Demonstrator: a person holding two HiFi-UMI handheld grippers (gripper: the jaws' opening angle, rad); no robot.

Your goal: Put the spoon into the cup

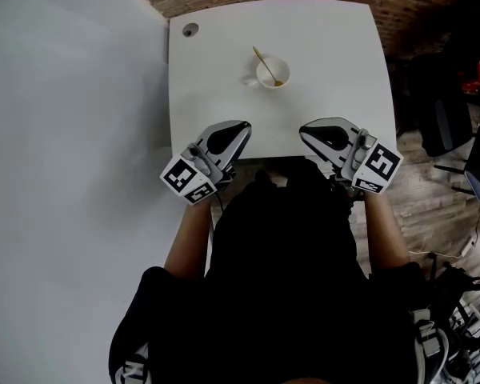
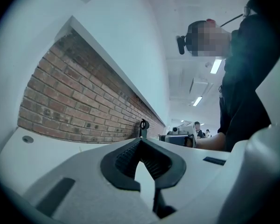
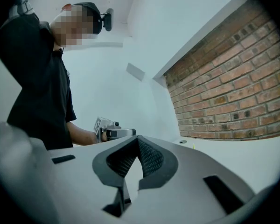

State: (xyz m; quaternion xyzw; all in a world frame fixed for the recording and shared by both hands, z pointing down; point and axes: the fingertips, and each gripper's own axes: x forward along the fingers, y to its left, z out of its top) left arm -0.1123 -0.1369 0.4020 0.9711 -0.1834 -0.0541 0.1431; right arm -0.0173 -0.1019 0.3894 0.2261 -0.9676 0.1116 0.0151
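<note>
1. While held at the near edge of the table (image 1: 328, 46), the left gripper (image 1: 240, 126) and right gripper (image 1: 306, 131) are seen closed, empty.
2. The spoon (image 1: 265, 63) is seen resting inside the cup (image 1: 262, 78).

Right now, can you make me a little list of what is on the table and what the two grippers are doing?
table: white, mostly bare
cup: white, standing upright toward the far middle of the table
spoon: gold-coloured, already in the cup, handle leaning out over the far-left rim
left gripper: shut, holding nothing, at the table's near edge
right gripper: shut, holding nothing, at the table's near edge
distance: both grippers are well apart from the cup
task: looks done
</note>
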